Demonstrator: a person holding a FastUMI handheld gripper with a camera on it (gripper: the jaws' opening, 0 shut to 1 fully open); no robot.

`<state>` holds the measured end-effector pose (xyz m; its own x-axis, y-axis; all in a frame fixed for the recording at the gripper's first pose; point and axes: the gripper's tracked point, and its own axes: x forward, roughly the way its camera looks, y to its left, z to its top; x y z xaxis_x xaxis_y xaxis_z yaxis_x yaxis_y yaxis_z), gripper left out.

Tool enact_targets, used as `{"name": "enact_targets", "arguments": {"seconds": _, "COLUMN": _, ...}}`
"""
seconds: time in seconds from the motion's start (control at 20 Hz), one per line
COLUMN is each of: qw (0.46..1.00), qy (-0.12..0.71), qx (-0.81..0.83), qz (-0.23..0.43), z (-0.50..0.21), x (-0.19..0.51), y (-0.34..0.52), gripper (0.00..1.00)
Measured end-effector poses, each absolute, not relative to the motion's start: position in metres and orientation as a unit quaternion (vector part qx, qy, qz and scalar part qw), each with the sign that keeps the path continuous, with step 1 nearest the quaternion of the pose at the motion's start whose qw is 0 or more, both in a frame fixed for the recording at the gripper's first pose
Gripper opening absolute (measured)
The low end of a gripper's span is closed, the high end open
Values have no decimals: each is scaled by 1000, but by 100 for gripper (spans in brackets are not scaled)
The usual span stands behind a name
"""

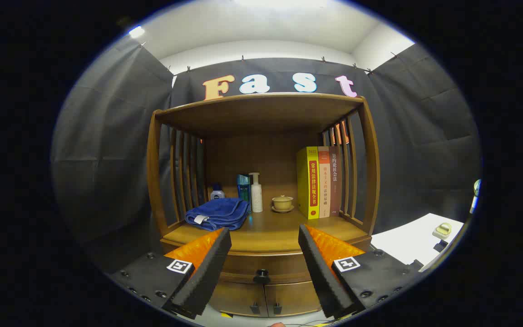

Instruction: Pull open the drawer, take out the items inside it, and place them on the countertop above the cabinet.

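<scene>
**Fingers spread wide before the closed drawer**

A wooden cabinet stands against the black cloth wall of the booth, under a pale ceiling. Its worktop sits just beyond the fingertips, roofed by an upper shelf and fenced at both sides by slatted rails.

On the worktop, ahead of the left finger, a folded blue towel lies flat. Behind it stand a small dark jar with a white lid, a teal box and a white pump bottle, all upright. A small lidded cup on a saucer rests further right, roughly ahead of the gap between the fingers. Beyond the right finger, three books stand upright, spines facing forward.

The drawer lies directly under the worktop, closed, its front facing the camera and its long axis running side to side. Its dark round knob sits in the gap between the fingers, slightly beyond them. Below it, two small cabinet doors meet at the centre, each with a dark handle.

The gripper has its fingers far apart, holding nothing and touching nothing.

Off beyond the right finger, a white table carries a small pale object.
</scene>
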<state>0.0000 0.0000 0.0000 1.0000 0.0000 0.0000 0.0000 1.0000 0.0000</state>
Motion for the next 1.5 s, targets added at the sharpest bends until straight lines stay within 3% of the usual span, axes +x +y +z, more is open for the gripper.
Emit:
{"name": "enact_targets", "arguments": {"seconds": 0.85, "qw": 1000, "qy": 15, "qx": -10, "qz": -5, "z": -7, "x": 20, "y": 2, "gripper": 98}}
{"name": "enact_targets", "arguments": {"seconds": 1.5, "qw": 990, "qy": 138, "qx": -16, "qz": -12, "z": -141, "x": 63, "y": -9, "gripper": 98}}
